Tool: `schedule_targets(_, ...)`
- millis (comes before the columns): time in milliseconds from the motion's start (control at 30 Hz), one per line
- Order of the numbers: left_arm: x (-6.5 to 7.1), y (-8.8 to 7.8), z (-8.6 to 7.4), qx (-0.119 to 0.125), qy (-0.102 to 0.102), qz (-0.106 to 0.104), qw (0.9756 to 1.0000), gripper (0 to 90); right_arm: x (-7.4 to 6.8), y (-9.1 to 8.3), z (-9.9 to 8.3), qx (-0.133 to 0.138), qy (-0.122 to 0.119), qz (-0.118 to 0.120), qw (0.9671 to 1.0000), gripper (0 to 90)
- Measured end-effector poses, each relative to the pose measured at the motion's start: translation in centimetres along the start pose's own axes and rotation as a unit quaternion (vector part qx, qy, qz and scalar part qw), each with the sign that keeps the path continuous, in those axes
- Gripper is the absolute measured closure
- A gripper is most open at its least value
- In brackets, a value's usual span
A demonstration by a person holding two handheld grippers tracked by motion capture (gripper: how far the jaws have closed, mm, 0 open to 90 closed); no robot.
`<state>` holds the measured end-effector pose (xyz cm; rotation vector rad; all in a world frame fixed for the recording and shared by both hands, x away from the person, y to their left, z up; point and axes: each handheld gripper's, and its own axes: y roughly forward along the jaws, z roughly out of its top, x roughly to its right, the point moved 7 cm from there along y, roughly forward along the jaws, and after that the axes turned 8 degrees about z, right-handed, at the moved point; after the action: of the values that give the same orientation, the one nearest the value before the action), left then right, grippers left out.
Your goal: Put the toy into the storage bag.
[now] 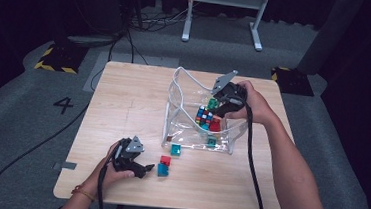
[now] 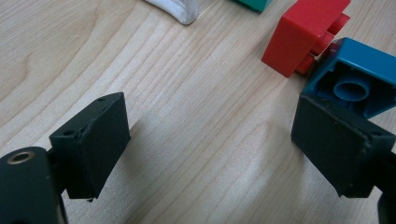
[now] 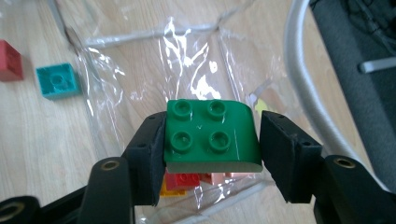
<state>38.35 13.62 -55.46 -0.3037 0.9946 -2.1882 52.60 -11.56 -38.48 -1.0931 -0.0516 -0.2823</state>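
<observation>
Your right gripper [image 3: 212,149] pinches green brick [image 3: 212,137], studs up, above clear bag [image 3: 140,70]; bag's pile lies directly below tongs. Left gripper [image 2: 210,144] spread, idle; teal brick [image 2: 355,81] touching one pad, red brick [image 2: 303,35] just beyond.

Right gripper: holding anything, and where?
Yes. The right gripper clamps a green four-stud brick by two opposite side faces, studs toward the camera, above the clear bag.

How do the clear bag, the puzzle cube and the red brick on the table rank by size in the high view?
1. clear bag
2. puzzle cube
3. red brick
</observation>
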Motion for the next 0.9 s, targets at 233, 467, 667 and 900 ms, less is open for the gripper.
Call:
schedule_targets(233, 0.0, 0.0, 0.0, 0.0, 0.0, 0.0, 1.0, 11.6, 1.1, 1.4, -1.9, -0.08, 0.01, 0.016, 0.9966, 43.7)
schedule_targets(467, 0.0, 0.0, 0.0, 0.0, -0.003, -0.001, 1.0, 11.6, 1.8, 1.0, -4.7, -0.127, 0.032, 0.012, 0.9913, 43.7)
schedule_targets(667, 0.0, 0.0, 0.0, 0.0, -0.001, 0.0, 1.0, 11.6, 1.9, 0.4, -6.0, -0.114, 0.04, 0.007, 0.9927, 43.9)
schedule_targets(900, 0.0, 0.0, 0.0, 0.0, 0.0, 0.0, 1.0, 11.6, 1.7, -0.9, -5.6, -0.046, 0.055, -0.007, 0.9974, 39.9)
